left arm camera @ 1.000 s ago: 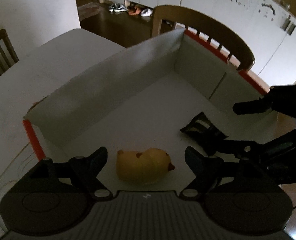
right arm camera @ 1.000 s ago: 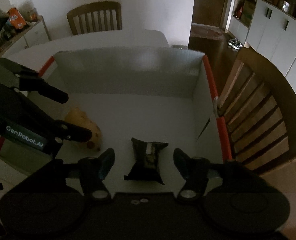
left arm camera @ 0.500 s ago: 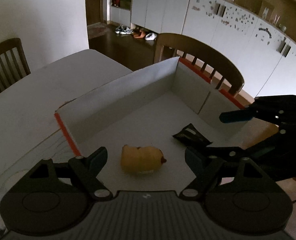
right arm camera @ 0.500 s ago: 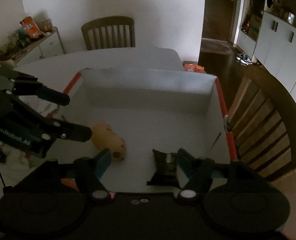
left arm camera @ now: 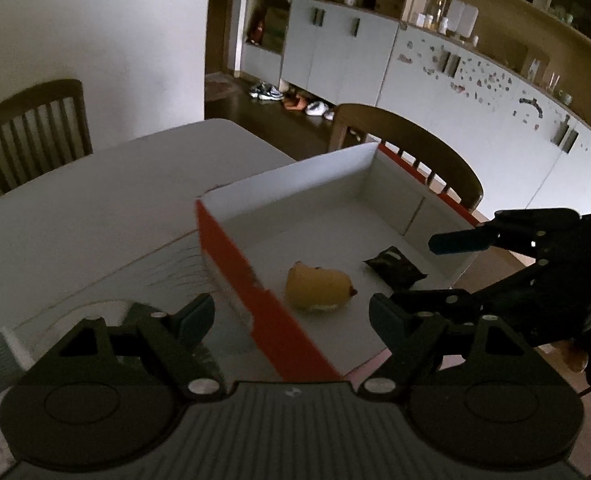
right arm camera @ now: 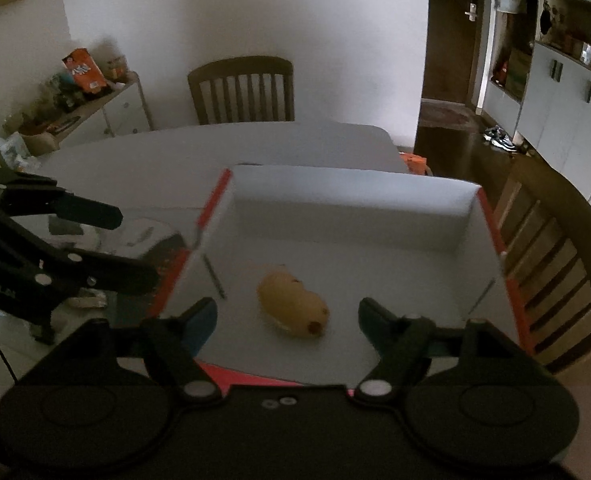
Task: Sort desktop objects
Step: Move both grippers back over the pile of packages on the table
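Both drops looked done: the toy (left arm camera: 318, 289) and packet (left arm camera: 395, 267) lay in the box (left arm camera: 231, 256), ahead of and below both grippers. The left gripper (left arm camera: 291, 314) gaped empty; the right gripper (right arm camera: 287, 316) was opening, nothing between its jaws. Next, I judged, came reaching for another item outside the box.

Two wrist fisheyes angled down (shared: box (left arm camera: 335, 168))

My left gripper (left arm camera: 291, 312) is showing black angular fingers (left arm camera: 193, 314) with teal pads, silver pivot screws and a ribbed grey body. My right gripper (right arm camera: 287, 320) is looking alike, wearing two round black discs and a smooth black housing.
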`<state>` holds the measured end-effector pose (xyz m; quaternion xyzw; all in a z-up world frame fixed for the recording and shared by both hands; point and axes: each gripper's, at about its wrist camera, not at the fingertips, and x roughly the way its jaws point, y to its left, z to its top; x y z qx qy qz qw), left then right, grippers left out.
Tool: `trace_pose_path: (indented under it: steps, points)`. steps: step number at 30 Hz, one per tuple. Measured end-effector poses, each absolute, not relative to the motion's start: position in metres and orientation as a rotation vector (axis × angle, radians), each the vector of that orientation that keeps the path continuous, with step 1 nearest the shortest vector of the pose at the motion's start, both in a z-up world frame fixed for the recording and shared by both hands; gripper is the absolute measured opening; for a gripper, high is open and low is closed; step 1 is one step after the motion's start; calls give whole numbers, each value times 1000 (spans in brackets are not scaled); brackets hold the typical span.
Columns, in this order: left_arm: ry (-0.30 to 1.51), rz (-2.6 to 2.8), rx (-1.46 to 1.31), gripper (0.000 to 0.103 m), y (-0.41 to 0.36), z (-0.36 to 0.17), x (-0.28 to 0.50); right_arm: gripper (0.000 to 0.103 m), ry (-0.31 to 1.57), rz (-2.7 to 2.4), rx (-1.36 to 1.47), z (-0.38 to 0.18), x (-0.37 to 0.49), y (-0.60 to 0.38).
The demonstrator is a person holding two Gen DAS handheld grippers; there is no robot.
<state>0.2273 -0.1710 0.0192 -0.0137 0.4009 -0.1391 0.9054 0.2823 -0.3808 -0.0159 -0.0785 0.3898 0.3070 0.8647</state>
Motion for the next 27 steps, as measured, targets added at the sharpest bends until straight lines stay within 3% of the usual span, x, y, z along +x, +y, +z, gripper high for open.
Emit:
trace_pose_path:
  steps: [10, 13, 19, 27]
  points:
    - [766, -244, -23, 84, -119, 23, 181, 81, 815, 705, -162, -14, 256, -335]
    - [761, -235, -36, 94, -103, 21, 169, 82, 792, 716, -177, -14, 246, -320]
    - [753, -206, -61, 101, -71, 19, 148, 83, 774, 720, -174, -13, 235, -296]
    - [752, -166, -92, 103, -31, 10, 121, 85, 768, 724, -187, -18, 220, -259]
